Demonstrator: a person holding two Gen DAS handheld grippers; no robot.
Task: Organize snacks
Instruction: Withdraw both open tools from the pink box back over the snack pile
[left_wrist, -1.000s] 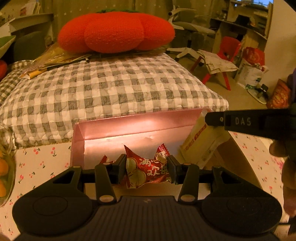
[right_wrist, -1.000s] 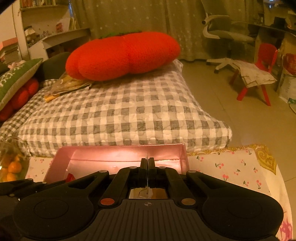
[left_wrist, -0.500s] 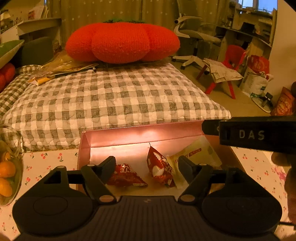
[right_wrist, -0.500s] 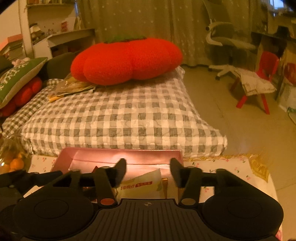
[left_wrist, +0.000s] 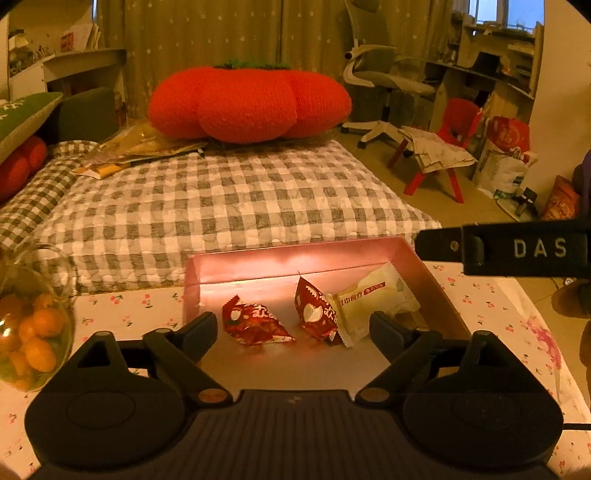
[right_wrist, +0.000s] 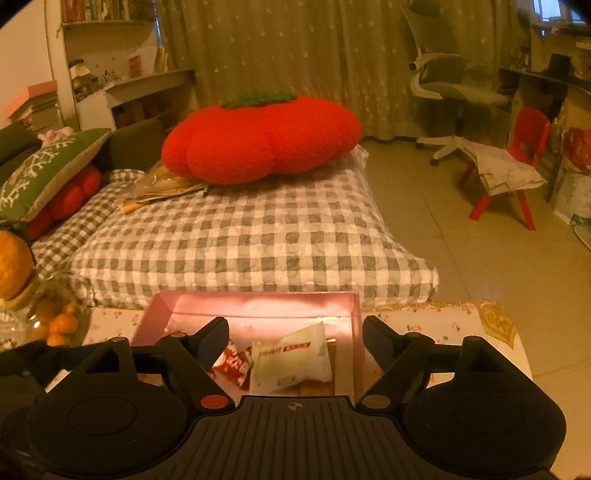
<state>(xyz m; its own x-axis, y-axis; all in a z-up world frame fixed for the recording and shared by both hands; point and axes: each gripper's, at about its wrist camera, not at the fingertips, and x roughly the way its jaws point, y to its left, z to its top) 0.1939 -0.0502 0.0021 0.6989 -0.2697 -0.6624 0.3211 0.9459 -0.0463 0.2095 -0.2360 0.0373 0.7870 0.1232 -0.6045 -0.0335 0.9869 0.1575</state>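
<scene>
Three wrapped snacks lying loose on the floor of the pink box (left_wrist: 436, 280), itself set on the flowered tablecloth (left_wrist: 122, 314) just before the checked cushion (left_wrist: 221, 206); a red packet (left_wrist: 255, 325) toward the left, a second red packet (left_wrist: 316, 314) propped on edge at the middle, touching and partly overlapping the white packet (left_wrist: 373, 302) to its right; the same white packet (right_wrist: 291, 358) showing in the right view, with a red one peeking beside it. Left gripper (left_wrist: 291, 328) spread wide above the box, jaws having just been opening, the red packets in line between the fingers yet lying free below, pressed by neither pad; right gripper (right_wrist: 295, 336) likewise wide apart, jaws just opened, nothing pinched, the white packet resting under the gap. Judged light, soft and crinkly, with slick film likely to slide under a shallow pinch; contents perhaps crushable, so a gentle squeeze advisable. Best taken by the crimped end seals or across the narrow middle of the wrapper; the upright red packet easiest by its raised corner. Overlapping pair apt to shift together if one is tugged. Bowl of oranges (left_wrist: 33, 332) at the left edge, well clear of the box.
</scene>
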